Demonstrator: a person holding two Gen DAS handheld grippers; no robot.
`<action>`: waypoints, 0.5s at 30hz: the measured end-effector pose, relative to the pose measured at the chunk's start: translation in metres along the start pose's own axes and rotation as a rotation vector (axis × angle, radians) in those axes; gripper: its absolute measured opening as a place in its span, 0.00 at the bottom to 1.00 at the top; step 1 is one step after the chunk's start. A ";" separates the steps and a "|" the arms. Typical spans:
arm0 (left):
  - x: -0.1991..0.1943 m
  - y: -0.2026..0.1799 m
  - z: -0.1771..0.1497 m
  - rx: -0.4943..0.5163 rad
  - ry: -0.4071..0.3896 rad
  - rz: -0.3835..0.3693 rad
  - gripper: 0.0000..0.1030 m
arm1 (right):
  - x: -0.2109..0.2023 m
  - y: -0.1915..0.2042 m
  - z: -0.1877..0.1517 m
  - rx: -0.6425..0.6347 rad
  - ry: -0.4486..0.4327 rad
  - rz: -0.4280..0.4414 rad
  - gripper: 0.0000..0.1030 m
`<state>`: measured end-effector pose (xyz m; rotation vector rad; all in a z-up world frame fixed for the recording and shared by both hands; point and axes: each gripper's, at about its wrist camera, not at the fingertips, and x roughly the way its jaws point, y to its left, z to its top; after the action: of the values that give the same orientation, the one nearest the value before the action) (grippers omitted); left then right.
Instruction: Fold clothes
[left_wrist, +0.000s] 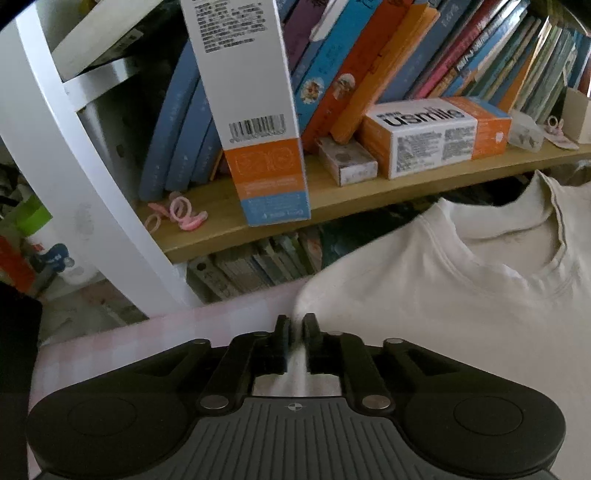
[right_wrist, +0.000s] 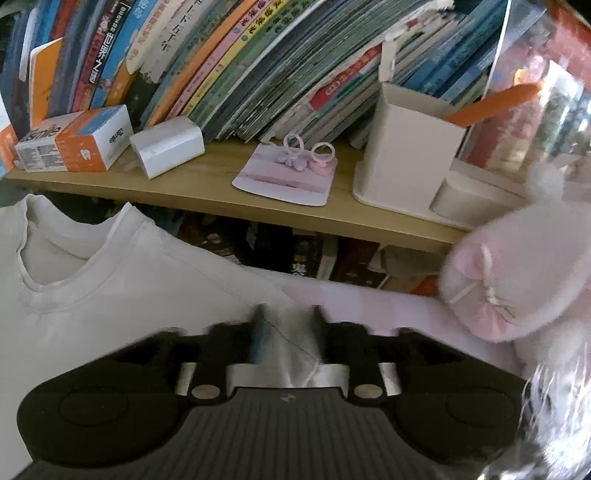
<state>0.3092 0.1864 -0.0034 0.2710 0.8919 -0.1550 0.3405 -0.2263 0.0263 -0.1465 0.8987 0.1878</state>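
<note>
We see the white T-shirt (left_wrist: 461, 295) lying flat on a pale pink checked surface (left_wrist: 155, 339), collar toward the bookshelf.

Left wrist view: the left gripper (left_wrist: 295, 325) sits at the shirt's left shoulder edge, jaws nearly closed w/ a thin fold of fabric between the fingers (left_wrist: 282, 332); we can't tell if they actually pinch it. Only this view shows the tall white-orange carton (left_wrist: 255, 110) standing on the wooden shelf (left_wrist: 332, 199), the blue books behind it, pink hair rings (left_wrist: 177, 214) and the white shelf post (left_wrist: 66, 147).

Right wrist view: the right gripper (right_wrist: 288, 317) is at the shirt's other shoulder edge, jaws partly apart w/ cloth between them, not clamped; frame blurred there. Only this view shows the plush toy (right_wrist: 498, 273) crowding the right side just beside the gripper, a white pen holder (right_wrist: 406, 155) and a pink card w/ rings (right_wrist: 288, 173).

Both views catch the "usmile" box (right_wrist: 77, 144).
</note>
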 end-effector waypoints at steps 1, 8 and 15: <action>-0.005 -0.001 0.001 0.001 0.014 0.001 0.15 | -0.007 0.003 -0.002 -0.008 -0.020 0.006 0.38; -0.094 -0.014 -0.031 0.031 -0.124 -0.074 0.62 | -0.080 0.021 -0.039 -0.025 -0.083 0.054 0.61; -0.175 -0.032 -0.113 -0.034 -0.132 -0.038 0.75 | -0.145 0.046 -0.115 0.031 -0.065 0.014 0.67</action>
<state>0.1088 0.1928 0.0611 0.2095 0.7684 -0.1908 0.1548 -0.2194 0.0675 -0.1047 0.8378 0.1908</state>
